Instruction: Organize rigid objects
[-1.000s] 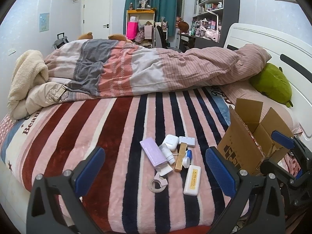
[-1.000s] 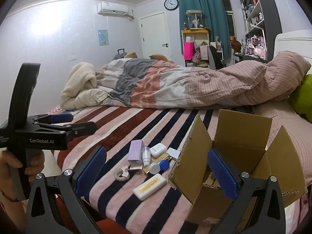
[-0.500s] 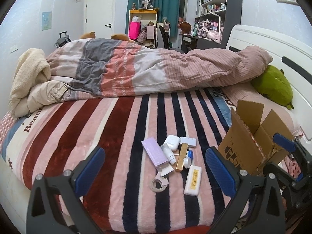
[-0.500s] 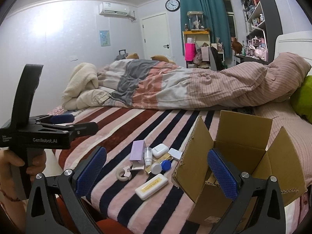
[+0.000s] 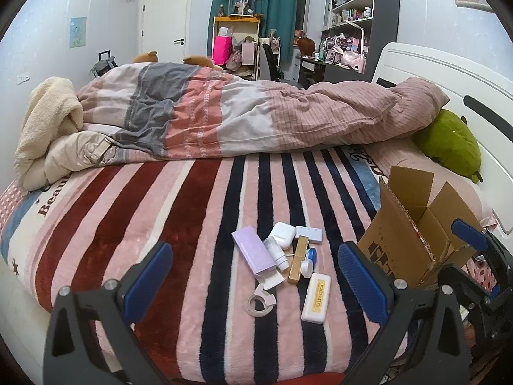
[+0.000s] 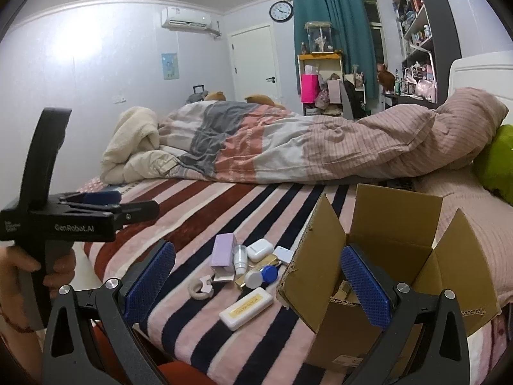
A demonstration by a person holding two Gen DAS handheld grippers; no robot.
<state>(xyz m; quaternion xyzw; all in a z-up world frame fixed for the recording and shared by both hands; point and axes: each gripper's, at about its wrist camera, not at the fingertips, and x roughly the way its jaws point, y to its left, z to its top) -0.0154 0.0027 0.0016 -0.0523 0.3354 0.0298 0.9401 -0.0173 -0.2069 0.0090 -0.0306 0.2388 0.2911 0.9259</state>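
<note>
Items [image 5: 282,256] ahead between left gripper [image 5: 256,276] pads

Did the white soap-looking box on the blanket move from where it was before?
No. The white box lies on the same dark stripe, just below the gold stick, as before. Only the camera drifted a little.

a wide stretch of bare striped blanket [image 5: 134,231] lies open on the left, right up to a tight cluster of small items [image 5: 285,256] near the bed's front edge. an open cardboard box [image 5: 407,240] stands just beside the cluster on the right, its raised flaps walling off that side. a heaped duvet [image 5: 256,118] blocks the far side of the bed.
</note>
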